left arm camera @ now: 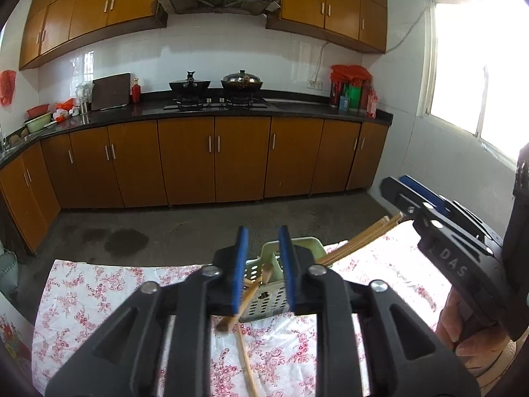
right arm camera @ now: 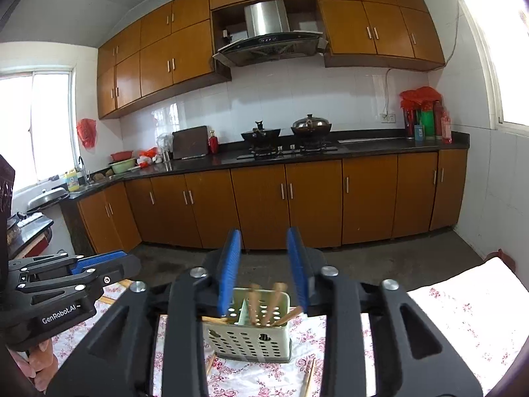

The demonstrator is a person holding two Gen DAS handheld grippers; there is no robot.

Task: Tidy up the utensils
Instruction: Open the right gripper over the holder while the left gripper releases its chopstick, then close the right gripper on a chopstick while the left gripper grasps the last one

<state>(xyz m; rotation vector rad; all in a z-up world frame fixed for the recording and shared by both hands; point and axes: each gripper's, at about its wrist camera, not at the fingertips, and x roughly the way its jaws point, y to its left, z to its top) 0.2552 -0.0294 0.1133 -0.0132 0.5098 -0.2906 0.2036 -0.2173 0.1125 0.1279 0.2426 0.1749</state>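
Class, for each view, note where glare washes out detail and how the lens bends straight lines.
Left wrist view: the window at right is blown out white, glare spilling onto the cloth; the counter bows. Right wrist view: windows at both edges overexpose, the cabinets curve, corners vignette dark.

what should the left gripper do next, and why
Probably lower the open left gripper onto the loose wooden chopsticks lying on the floral tablecloth and close on them: the pale green perforated utensil holder already holds some, but these lie outside it.
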